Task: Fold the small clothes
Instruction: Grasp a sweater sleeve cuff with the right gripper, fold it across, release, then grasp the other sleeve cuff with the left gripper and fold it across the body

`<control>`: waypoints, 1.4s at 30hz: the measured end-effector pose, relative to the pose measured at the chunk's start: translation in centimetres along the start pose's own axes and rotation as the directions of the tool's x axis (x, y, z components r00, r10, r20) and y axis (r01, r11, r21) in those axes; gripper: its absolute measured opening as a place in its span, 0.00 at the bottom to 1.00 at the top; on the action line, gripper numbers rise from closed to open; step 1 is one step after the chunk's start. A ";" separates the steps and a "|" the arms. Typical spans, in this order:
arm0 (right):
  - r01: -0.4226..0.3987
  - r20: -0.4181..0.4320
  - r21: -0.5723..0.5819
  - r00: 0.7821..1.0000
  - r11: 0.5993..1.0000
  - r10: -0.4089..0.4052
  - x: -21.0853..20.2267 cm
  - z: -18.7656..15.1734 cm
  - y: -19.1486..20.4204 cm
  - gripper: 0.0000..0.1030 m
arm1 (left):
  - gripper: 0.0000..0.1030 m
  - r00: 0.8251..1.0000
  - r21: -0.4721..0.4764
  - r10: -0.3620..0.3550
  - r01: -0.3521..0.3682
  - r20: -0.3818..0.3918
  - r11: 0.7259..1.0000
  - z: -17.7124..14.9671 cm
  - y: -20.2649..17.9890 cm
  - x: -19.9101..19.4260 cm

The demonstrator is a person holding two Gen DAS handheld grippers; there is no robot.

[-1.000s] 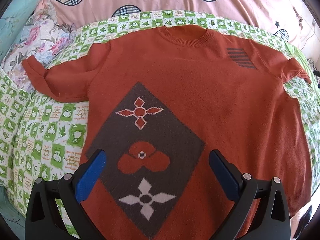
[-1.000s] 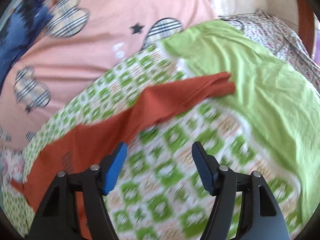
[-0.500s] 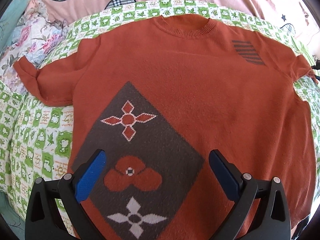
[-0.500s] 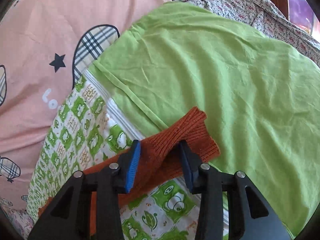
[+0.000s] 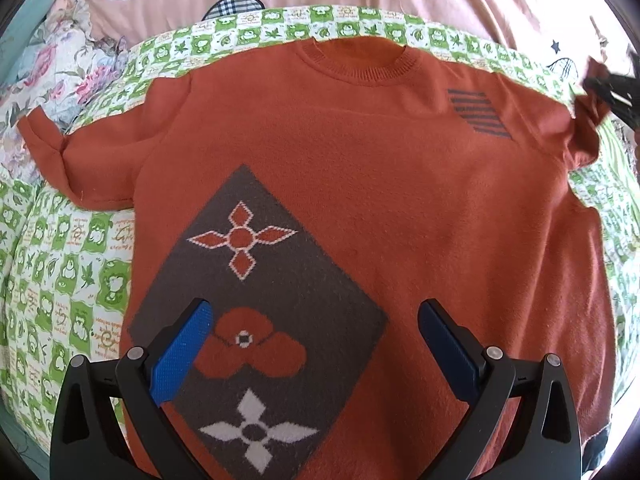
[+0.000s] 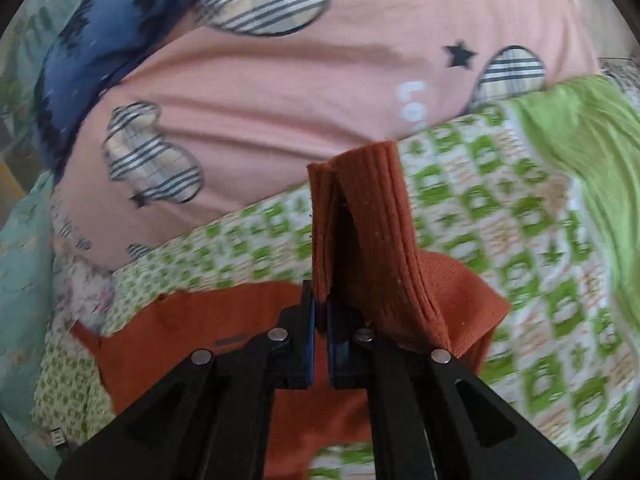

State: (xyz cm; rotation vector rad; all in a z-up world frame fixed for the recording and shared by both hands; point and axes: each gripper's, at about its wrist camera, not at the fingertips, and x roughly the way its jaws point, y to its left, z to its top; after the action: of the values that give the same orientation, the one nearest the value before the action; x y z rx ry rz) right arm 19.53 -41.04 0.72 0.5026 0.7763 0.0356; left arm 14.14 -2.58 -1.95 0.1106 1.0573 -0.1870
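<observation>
A rust-orange knitted sweater (image 5: 380,184) lies face up on the bed, with a brown diamond panel of flowers on its front. My left gripper (image 5: 312,344) hangs open above the lower front, nothing between its blue pads. My right gripper (image 6: 320,312) is shut on the ribbed cuff (image 6: 372,216) of the sweater's right sleeve, and the cuff stands up above the jaws. In the left wrist view the same gripper (image 5: 612,92) shows dark at the far right edge, holding that sleeve end lifted off the bed. The left sleeve (image 5: 80,160) lies flat and folded back at its end.
The sweater rests on a green-and-white checked quilt (image 5: 60,280). Behind it lies a pink cover with plaid hearts (image 6: 280,92), and a dark blue garment (image 6: 100,52) on it. A plain green sheet (image 6: 592,132) lies to the right, floral bedding (image 5: 60,64) at far left.
My right gripper closed on the right sleeve's cuff, then lifted it and swung it in over the quilt towards the sweater's body. The left gripper stayed open over the front.
</observation>
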 end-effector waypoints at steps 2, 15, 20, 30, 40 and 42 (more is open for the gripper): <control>-0.095 -0.061 -0.054 0.994 0.994 0.091 2.4 -1.7 5.1 0.05 | 1.00 1.000 -0.015 -0.008 0.008 0.010 1.000 -0.2 0.8 -0.4; -0.401 -0.480 -0.207 0.836 0.892 0.265 18.7 -13.8 25.4 0.06 | 1.00 0.996 -0.111 -0.080 0.084 0.036 0.990 -0.7 6.9 -1.2; -0.409 -0.545 -0.160 0.795 0.898 0.265 20.9 -16.0 26.0 0.17 | 1.00 0.993 -0.107 -0.107 0.111 0.046 0.988 0.8 7.9 0.0; -0.352 -0.313 -0.072 0.896 0.933 0.314 11.0 -12.5 18.2 0.57 | 1.00 0.959 -0.121 -0.280 0.284 0.048 0.951 8.9 7.7 6.0; -0.242 -0.158 0.006 0.958 0.970 0.240 2.4 -13.0 10.5 0.57 | 0.10 0.897 -0.157 -0.432 0.443 0.099 0.883 14.3 8.6 9.4; -0.226 -0.142 0.017 0.964 0.974 0.226 1.9 -13.1 9.7 0.57 | 0.11 0.893 -0.161 -0.422 0.445 0.158 0.881 12.4 9.9 7.2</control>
State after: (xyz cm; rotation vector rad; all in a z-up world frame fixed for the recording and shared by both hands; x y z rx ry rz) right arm 13.46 -26.55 -4.15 0.5922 0.8559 0.2864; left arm 30.24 4.18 -2.22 -0.3166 0.9641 -0.4912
